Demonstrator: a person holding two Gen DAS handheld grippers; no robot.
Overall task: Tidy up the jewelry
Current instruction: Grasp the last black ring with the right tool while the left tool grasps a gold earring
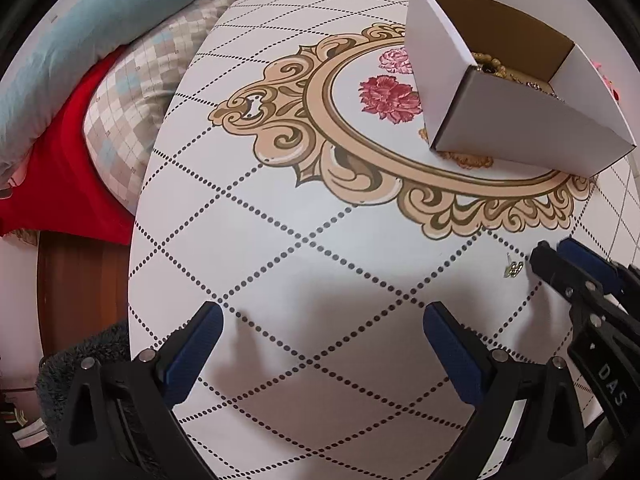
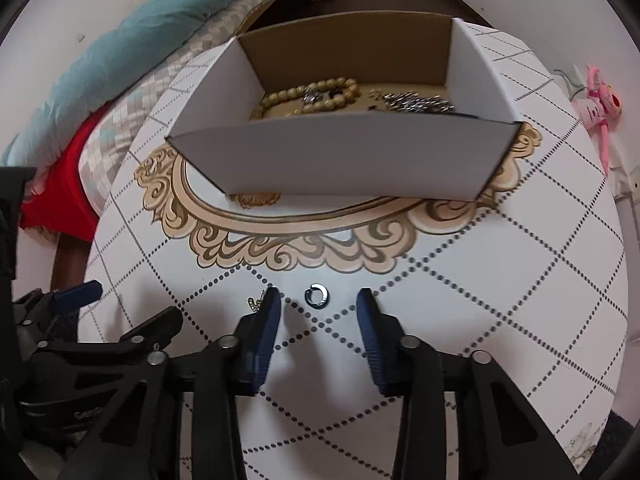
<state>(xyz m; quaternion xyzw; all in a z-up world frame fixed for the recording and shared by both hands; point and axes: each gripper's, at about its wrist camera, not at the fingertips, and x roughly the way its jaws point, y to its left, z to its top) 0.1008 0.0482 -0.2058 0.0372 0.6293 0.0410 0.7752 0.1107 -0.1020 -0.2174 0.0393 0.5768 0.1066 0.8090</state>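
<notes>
A white cardboard box [image 2: 344, 160] stands on the round patterned table [image 2: 500, 280] and holds beaded bracelets [image 2: 312, 94] and a silver chain [image 2: 420, 102]. A small silver ring [image 2: 317, 295] lies on the table just ahead of my right gripper [image 2: 320, 300], which is open and empty with the ring between its fingertips' line. A small gold earring [image 2: 254, 302] lies beside its left finger; it also shows in the left wrist view [image 1: 513, 269]. My left gripper [image 1: 324, 316] is open and empty over bare table. The box [image 1: 520, 120] sits to its far right.
A bed with a blue quilt [image 1: 80, 40], checked pillow [image 1: 140, 92] and red cloth [image 1: 60, 176] lies beyond the table's left edge. A pink plush toy [image 2: 596, 108] hangs on the wall at right. A dark fuzzy cushion [image 1: 80, 360] sits below the table's left edge.
</notes>
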